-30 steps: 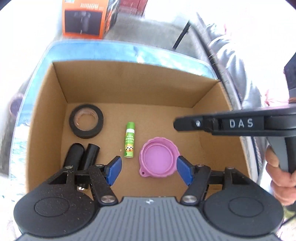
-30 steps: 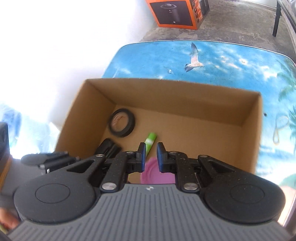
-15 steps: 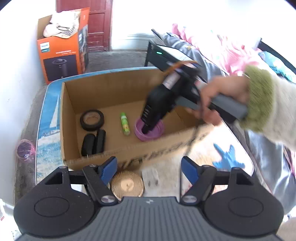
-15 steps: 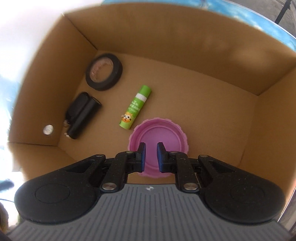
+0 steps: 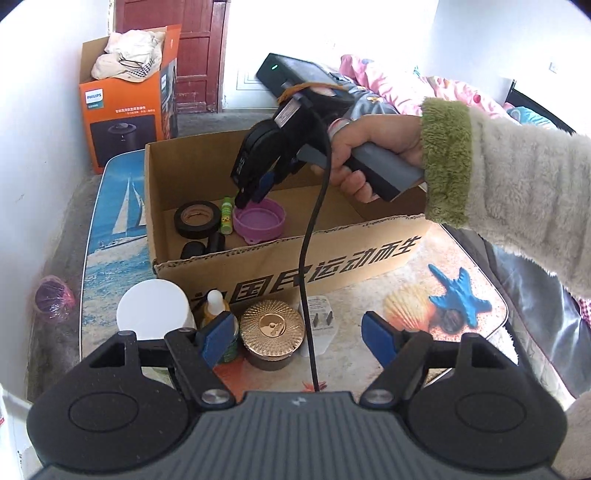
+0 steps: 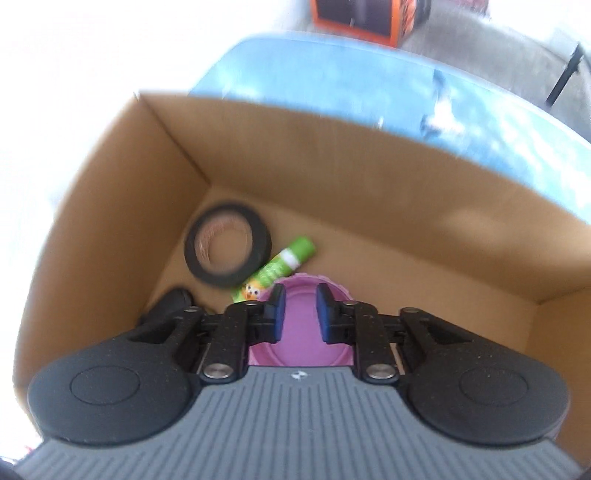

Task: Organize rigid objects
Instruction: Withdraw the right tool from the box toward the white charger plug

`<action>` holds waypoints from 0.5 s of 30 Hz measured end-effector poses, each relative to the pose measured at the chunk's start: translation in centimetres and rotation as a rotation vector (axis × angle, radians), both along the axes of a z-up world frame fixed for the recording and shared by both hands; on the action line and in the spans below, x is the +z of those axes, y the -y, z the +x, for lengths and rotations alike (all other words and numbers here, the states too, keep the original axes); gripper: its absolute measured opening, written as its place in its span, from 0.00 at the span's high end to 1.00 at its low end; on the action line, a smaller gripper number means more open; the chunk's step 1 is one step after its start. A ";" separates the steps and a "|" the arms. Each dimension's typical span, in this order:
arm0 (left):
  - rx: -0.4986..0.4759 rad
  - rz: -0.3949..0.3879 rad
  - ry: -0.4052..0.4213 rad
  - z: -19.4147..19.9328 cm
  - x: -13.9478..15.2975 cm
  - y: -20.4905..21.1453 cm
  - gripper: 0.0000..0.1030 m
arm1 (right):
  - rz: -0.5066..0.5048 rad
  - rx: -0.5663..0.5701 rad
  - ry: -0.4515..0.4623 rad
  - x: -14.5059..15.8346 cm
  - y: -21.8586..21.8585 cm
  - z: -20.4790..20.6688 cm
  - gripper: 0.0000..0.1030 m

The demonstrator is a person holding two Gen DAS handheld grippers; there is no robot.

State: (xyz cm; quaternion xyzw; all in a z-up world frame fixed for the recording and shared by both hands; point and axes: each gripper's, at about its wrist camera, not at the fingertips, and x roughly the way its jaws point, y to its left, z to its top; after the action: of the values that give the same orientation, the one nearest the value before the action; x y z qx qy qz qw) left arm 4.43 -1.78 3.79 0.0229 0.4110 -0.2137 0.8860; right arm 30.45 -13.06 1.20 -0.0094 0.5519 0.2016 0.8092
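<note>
A cardboard box (image 5: 295,266) (image 6: 369,177) on the table holds a black tape roll (image 5: 195,219) (image 6: 227,247), a green glue stick (image 5: 226,216) (image 6: 277,269), a purple lid (image 5: 260,221) (image 6: 299,332) and two black cylinders (image 5: 203,247) (image 6: 170,302). My right gripper (image 6: 298,314) (image 5: 247,195) hangs inside the box just above the purple lid, jaws a little apart and empty. My left gripper (image 5: 295,338) is open and empty, above the table in front of the box. Under it stand a gold-lidded jar (image 5: 271,330), a small dropper bottle (image 5: 216,306), a white cylinder (image 5: 153,310) and a white plug (image 5: 319,317).
An orange Philips box (image 5: 125,110) (image 6: 358,18) stands on the floor behind the table. A pink object (image 5: 53,297) lies on the floor at left. A bed with pink bedding (image 5: 406,92) is at right. A black cable (image 5: 314,258) hangs down across the box front.
My right gripper opened a little over the purple lid and lifted slightly. My left gripper pulled further back and up, so more of the objects in front of the box show.
</note>
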 end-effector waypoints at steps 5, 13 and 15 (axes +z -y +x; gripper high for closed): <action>0.005 -0.054 0.014 -0.5 0.3 -1.0 0.25 | 0.127 -0.051 0.109 5.5 3.5 -4.8 0.74; -0.065 -0.083 0.033 -1.7 0.0 -0.5 0.24 | 0.187 -0.100 0.325 10.9 10.2 -19.6 0.57; -0.098 -0.049 0.042 -2.2 -0.8 0.5 0.24 | 0.212 -0.133 0.328 10.0 11.0 -22.5 0.57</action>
State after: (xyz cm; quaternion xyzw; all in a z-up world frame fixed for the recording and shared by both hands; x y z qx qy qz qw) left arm 2.25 -2.31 3.03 0.0259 0.3852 -0.2663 0.8832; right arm 7.95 -24.08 11.16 0.0795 0.3880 0.2006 0.8961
